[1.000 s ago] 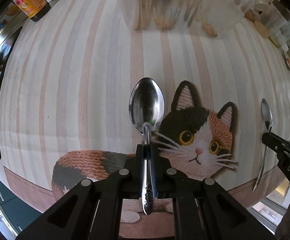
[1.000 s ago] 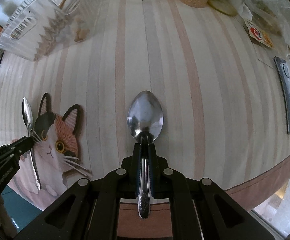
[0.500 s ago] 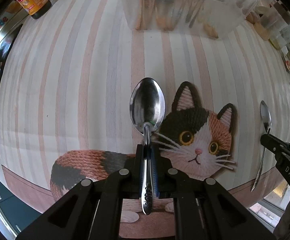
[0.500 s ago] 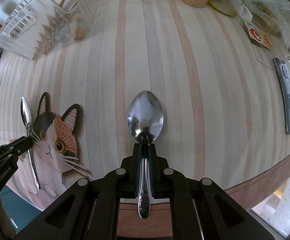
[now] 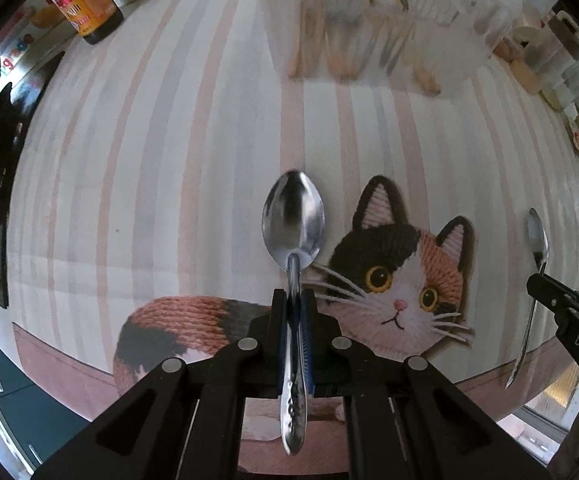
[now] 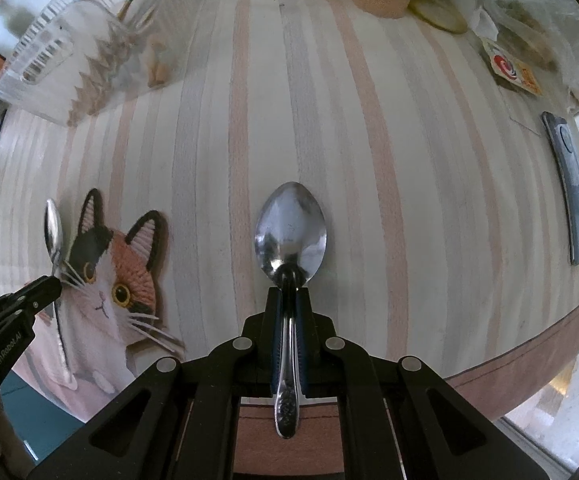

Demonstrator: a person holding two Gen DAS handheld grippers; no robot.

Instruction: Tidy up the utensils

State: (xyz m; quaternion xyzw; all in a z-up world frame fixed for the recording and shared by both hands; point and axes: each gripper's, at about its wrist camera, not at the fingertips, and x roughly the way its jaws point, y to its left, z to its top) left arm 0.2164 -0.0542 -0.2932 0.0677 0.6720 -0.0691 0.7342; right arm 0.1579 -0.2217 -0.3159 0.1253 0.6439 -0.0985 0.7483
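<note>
Evidently mid-carry | left gripper [image 5: 294, 300] clamped on a spoon [image 5: 293, 220] by its neck, bowl forward | right gripper [image 6: 288, 296] clamped likewise on a second spoon [image 6: 290, 228] | both above the striped cloth [image 6: 409, 160], facing the clear bin [image 5: 369, 32], likely for drop-in.

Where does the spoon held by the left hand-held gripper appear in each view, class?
Left wrist view: the spoon is at centre, bowl forward, clamped in the left hand-held gripper.
Right wrist view: far left edge, seen side-on.
Shared landmark: the cat picture on the tablecloth.
</note>
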